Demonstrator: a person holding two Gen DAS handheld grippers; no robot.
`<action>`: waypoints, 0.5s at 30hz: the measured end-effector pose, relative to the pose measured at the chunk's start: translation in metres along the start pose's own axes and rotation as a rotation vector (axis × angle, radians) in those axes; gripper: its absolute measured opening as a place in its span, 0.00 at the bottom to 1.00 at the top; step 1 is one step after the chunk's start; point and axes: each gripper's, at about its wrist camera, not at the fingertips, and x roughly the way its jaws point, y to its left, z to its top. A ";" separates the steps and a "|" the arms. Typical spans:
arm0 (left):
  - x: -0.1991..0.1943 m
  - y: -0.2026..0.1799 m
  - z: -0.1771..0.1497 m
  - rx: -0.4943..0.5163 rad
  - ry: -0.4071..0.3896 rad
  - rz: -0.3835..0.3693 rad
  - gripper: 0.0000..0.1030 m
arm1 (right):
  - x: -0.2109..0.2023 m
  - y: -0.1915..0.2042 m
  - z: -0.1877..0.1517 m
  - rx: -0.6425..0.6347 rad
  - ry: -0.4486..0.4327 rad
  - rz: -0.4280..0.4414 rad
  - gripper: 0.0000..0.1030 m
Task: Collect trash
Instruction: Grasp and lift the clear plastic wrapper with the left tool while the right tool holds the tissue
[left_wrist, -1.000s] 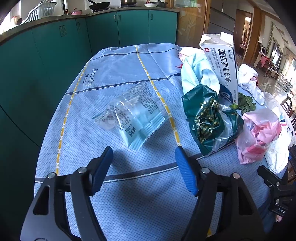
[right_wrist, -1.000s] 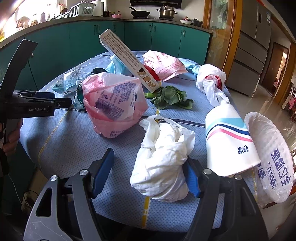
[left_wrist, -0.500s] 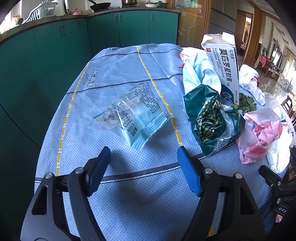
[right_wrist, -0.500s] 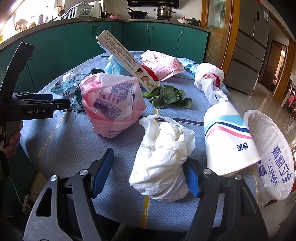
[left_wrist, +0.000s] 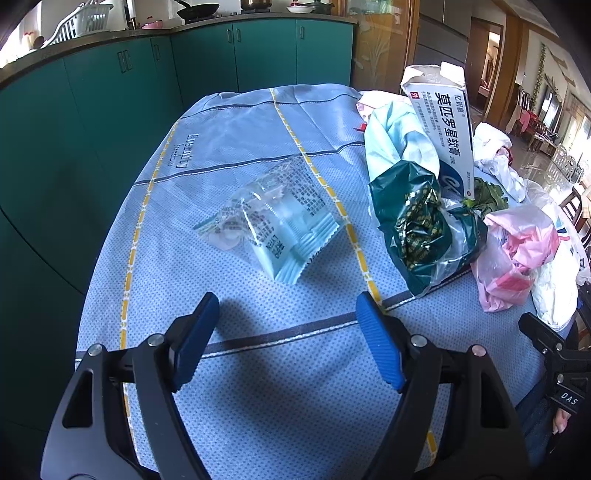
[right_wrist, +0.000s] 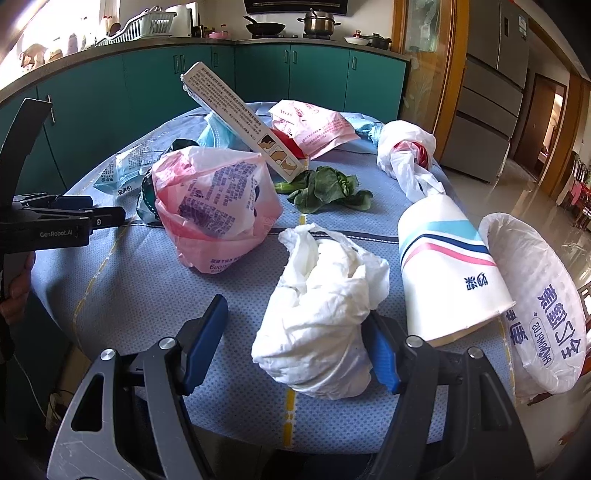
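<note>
A crumpled white plastic bag lies on the blue dotted cloth-covered surface, long axis running from 6 toward 12 o'clock, knotted tip at 12. The right gripper is released around it, right finger touching. The left gripper, just widened, is released and empty.

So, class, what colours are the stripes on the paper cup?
Light blue, navy and pink stripes on the white paper cup, clearest in the right wrist view.

Both views are taken close above the table – angled downward; the pink bag is shared.
</note>
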 end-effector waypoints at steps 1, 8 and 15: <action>-0.001 0.001 0.001 0.000 -0.004 -0.002 0.76 | 0.000 -0.001 0.001 0.002 0.000 0.008 0.62; -0.005 0.018 0.014 -0.053 -0.055 -0.043 0.90 | -0.004 -0.018 0.005 0.080 -0.009 0.066 0.39; 0.016 0.023 0.030 -0.036 -0.033 -0.049 0.92 | -0.005 -0.018 0.007 0.068 -0.010 0.066 0.43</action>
